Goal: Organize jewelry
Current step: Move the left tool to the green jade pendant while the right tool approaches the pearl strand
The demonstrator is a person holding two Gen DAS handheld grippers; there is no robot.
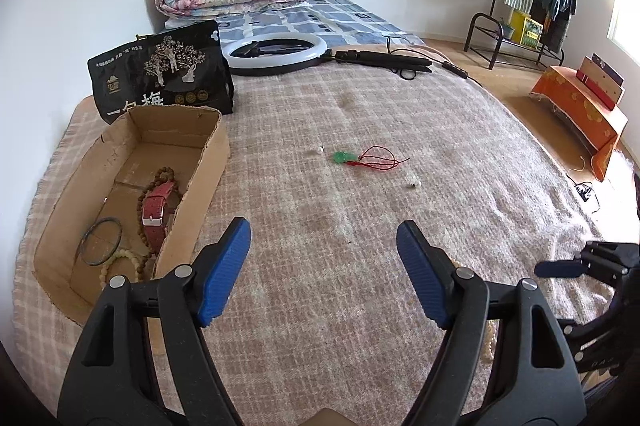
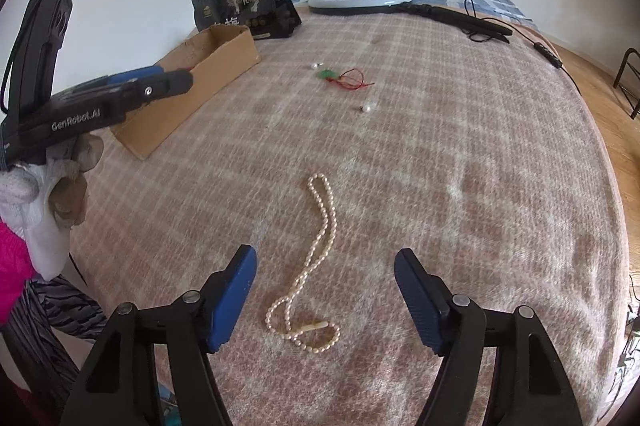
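A: The right gripper (image 2: pixel 325 300) hangs over the pearl necklace (image 2: pixel 316 258), jaws apart, nothing between the pads, which don't touch the strand. How should it take it?

B: I'd say go for the bunched end nearest the tongs, where the strand loops around the small clasp (image 2: pixel 314 326). Pinch across two runs of pearls at once, so they can't roll out, and press slightly into the blanket (image 2: pixel 480 185) before closing.

A: And the left gripper (image 1: pixel 324 266)?

B: Also spread wide and empty, over bare blanket just beside the cardboard box (image 1: pixel 212 153). The box already holds a red watch strap (image 1: pixel 158 205), a wooden bead string (image 1: pixel 162 174), a dark bangle (image 1: pixel 100 242) and a pale bead bracelet (image 1: pixel 120 264).

A: What's left out?

B: A green pendant on red cord (image 1: pixel 348 158) and two small pearl pieces (image 2: pixel 367 109), well apart from the necklace, mid-bed.

A: Anything blocking?

B: Not really. The black printed bag (image 1: pixel 160 73) stands behind the box; the ring light (image 1: pixel 276 55) lies farther back. Only the left gripper sits near the route to the box.
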